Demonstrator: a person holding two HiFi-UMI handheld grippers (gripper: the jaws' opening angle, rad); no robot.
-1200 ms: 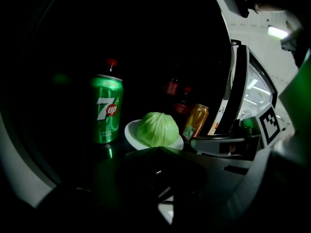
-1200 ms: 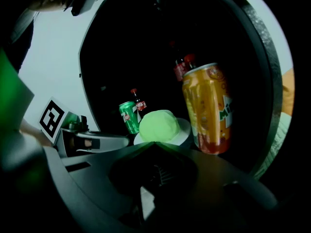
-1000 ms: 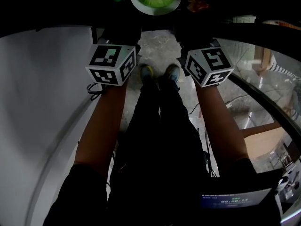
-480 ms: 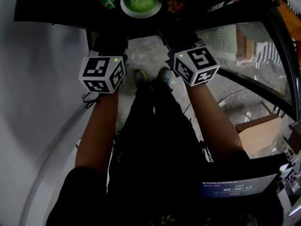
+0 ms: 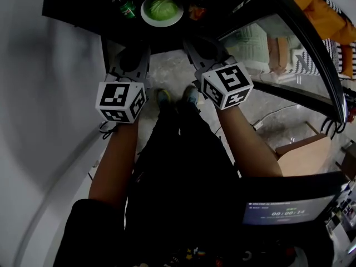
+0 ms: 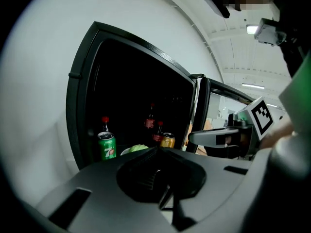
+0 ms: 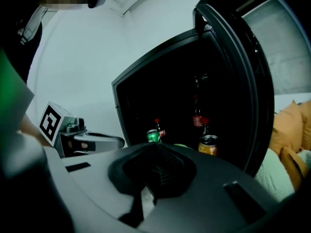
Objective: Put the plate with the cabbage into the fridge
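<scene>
The plate with the cabbage rests on the shelf surface inside the fridge. It stands between a green can on its left and a gold can with dark bottles on its right.

Both grippers are clear of the fridge opening and well apart from the plate. The jaws of the left gripper are pressed together with nothing between them. The jaws of the right gripper are likewise pressed together and hold nothing.

From your position the plate lies straight ahead of both sets of jaws, roughly on the line midway between them. The left gripper is marginally nearer to it. The plate is round, so no long axis governs any approach.

Judged from this layout, the placing step appears complete. The door stands open on your right side, and the right gripper is the nearer one to its edge. If the door is to be closed, use that side.
</scene>
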